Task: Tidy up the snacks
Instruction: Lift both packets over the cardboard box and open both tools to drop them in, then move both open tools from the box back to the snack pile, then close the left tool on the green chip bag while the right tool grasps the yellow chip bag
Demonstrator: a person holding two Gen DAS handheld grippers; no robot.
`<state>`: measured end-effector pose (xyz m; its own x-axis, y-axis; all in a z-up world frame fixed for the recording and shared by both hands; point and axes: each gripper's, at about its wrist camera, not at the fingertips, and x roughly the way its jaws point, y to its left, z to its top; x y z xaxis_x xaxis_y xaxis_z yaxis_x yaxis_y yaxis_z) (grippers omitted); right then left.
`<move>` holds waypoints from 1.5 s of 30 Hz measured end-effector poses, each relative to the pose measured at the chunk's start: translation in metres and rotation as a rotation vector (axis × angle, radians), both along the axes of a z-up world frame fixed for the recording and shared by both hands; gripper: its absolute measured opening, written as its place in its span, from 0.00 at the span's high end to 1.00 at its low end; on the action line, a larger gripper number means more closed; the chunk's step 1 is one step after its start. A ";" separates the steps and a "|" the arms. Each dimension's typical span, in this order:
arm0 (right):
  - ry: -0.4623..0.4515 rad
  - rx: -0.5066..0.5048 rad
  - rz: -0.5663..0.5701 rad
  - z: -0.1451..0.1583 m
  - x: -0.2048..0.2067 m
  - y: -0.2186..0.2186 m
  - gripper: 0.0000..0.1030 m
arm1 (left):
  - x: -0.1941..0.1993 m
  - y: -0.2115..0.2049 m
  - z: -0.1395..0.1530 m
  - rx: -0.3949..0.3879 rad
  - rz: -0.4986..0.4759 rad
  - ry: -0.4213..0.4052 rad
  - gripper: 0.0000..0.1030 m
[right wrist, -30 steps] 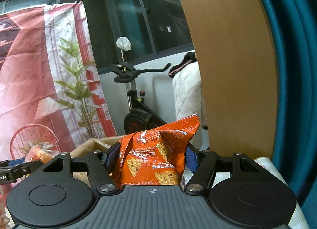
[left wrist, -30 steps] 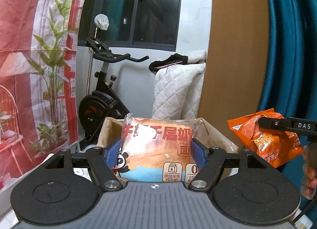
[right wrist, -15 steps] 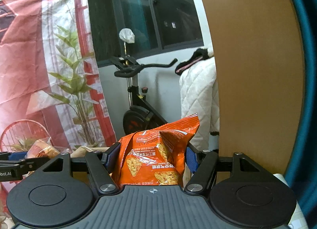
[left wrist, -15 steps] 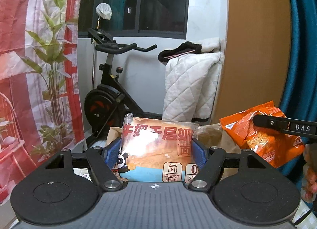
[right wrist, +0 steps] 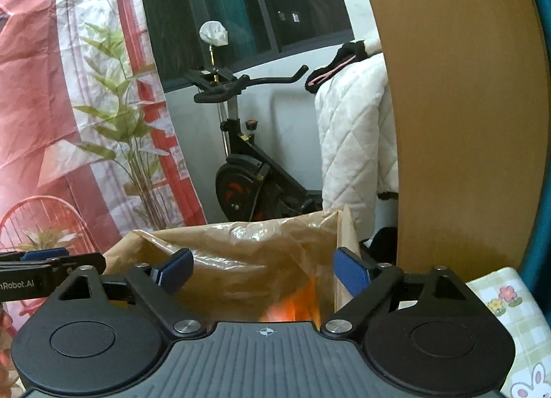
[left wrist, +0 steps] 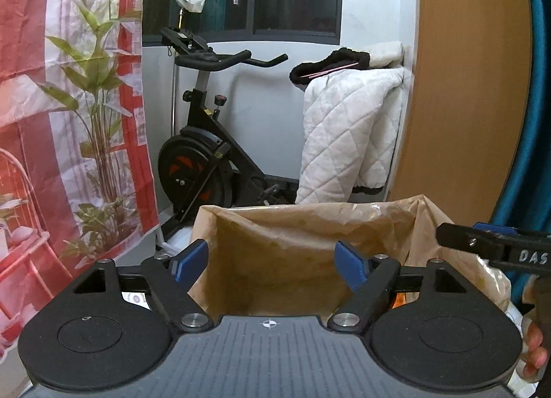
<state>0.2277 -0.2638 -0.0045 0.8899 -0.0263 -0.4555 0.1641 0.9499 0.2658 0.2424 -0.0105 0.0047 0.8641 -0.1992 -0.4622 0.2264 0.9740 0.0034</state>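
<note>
A brown paper bag [left wrist: 292, 236] stands open-topped right ahead of both grippers, also seen as the bag [right wrist: 241, 253] in the right wrist view. My left gripper [left wrist: 272, 262] hangs over its mouth, jaws opening, with nothing between the blue pads. My right gripper [right wrist: 261, 272] is over the bag too, jaws opening and nothing between them. An orange snack packet [right wrist: 292, 308] shows as a blur below it, inside the bag. The bread packet is out of sight. The right gripper's finger [left wrist: 489, 246] pokes in at the right of the left wrist view.
An exercise bike [left wrist: 203, 163] and a white quilt [left wrist: 347, 136] stand behind the bag. A wooden panel [left wrist: 461, 88] and teal curtain rise at the right. A red printed backdrop [left wrist: 51, 122] hangs left. A checked cloth [right wrist: 509, 322] covers the surface at lower right.
Both grippers moved over the paper bag and let go. The bread packet left the left jaws and the orange packet left the right jaws, dropping into the bag.
</note>
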 end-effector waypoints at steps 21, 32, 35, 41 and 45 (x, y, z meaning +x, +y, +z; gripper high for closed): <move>-0.056 0.035 -0.006 -0.056 -0.159 0.012 0.00 | -0.135 0.028 -0.038 -0.065 0.053 0.054 0.15; 0.098 -0.049 0.068 -0.100 -0.186 0.041 0.08 | -0.160 0.023 -0.092 -0.137 0.000 0.178 0.20; 0.126 -0.009 0.073 -0.109 -0.191 0.048 0.13 | -0.169 0.023 -0.104 -0.123 -0.021 0.212 0.22; 0.207 -0.010 0.155 -0.129 -0.193 0.079 0.23 | -0.182 0.034 -0.123 -0.146 -0.051 0.295 0.37; 0.226 -0.013 0.207 -0.134 -0.196 0.099 0.24 | -0.190 0.046 -0.127 -0.157 -0.036 0.306 0.37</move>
<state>0.0314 -0.1644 -0.1390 0.7531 0.1374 -0.6434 0.0207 0.9725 0.2319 0.0524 0.0351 -0.1219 0.6815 -0.3167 -0.6598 0.2284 0.9485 -0.2193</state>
